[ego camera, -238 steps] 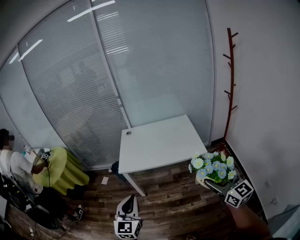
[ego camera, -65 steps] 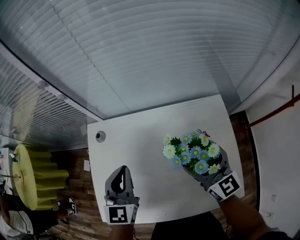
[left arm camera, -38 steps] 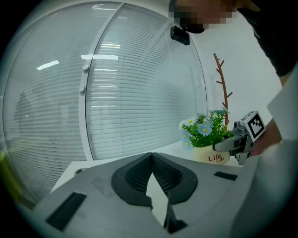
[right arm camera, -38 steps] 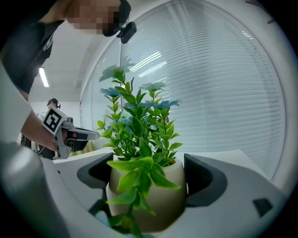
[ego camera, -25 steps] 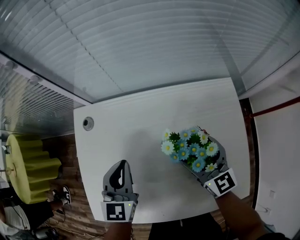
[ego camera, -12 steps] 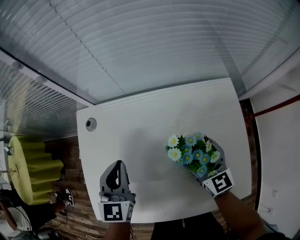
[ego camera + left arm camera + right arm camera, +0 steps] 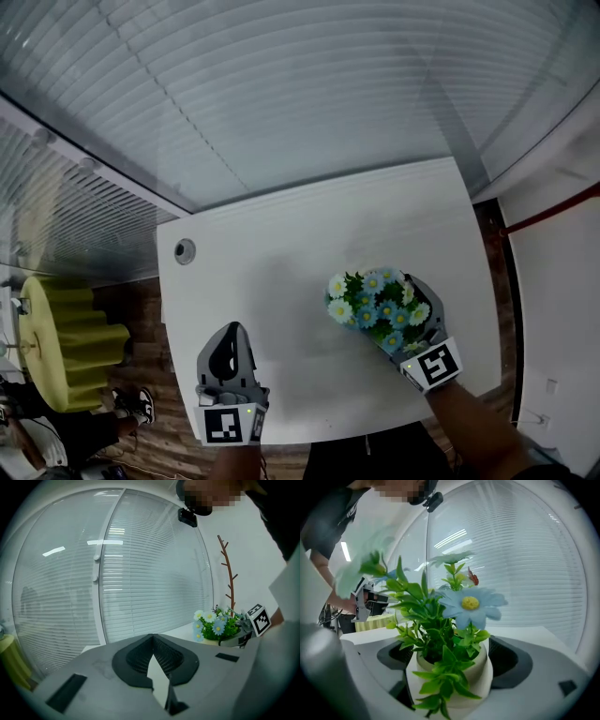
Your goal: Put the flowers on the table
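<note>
A cream pot (image 7: 457,688) of blue and white daisies (image 7: 373,302) with green leaves sits between the jaws of my right gripper (image 7: 401,319), which is shut on it. The bunch is over the right half of the white table (image 7: 272,281); whether the pot's base touches the top is hidden. The left gripper view shows the flowers (image 7: 216,625) low over the table at its right. My left gripper (image 7: 230,354) is over the table's near left part, shut and holding nothing; its pads (image 7: 140,656) meet at the tip.
A round cable hole (image 7: 185,250) marks the table's far left corner. Glass walls with blinds (image 7: 309,84) stand behind the table. A yellow-green covered table (image 7: 61,337) is on the wood floor at left. A reddish coat stand (image 7: 228,581) rises by the right wall.
Since the earliest frame I have come up to the table and the flowers moved from over the floor to over the tabletop. In the last second they shifted slightly toward me.
</note>
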A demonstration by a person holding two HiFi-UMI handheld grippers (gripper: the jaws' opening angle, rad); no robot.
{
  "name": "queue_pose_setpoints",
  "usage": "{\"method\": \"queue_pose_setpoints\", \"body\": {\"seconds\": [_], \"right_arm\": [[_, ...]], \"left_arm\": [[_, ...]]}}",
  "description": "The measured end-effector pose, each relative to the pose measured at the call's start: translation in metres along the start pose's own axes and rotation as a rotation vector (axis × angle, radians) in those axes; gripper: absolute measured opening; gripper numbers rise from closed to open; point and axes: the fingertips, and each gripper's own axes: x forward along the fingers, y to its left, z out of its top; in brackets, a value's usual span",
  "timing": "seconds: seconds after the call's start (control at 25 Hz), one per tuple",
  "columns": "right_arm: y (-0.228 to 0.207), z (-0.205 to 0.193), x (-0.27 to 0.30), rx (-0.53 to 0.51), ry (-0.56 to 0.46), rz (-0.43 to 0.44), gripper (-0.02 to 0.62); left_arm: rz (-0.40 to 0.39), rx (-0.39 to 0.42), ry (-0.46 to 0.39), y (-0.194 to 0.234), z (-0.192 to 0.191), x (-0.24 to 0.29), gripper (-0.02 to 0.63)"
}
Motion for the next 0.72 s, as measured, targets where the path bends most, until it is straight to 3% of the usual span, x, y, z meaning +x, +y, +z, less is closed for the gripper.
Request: {"method": "queue_pose_setpoints", "body": {"seconds": [0.36,0.72], "right_arm": [[0.007,0.009,-0.011,0.004,0.016,0.016,0.494],[0.025,0.022,-0.035,-0.032,0.045,0.041,0.494]], "left_arm": [[-0.005,0.014,-0.030,-0.001,0.020,-0.006,0.005],[-0.018,0.032,-0.093,-0.011,0.063,-0.022,0.005]]}}
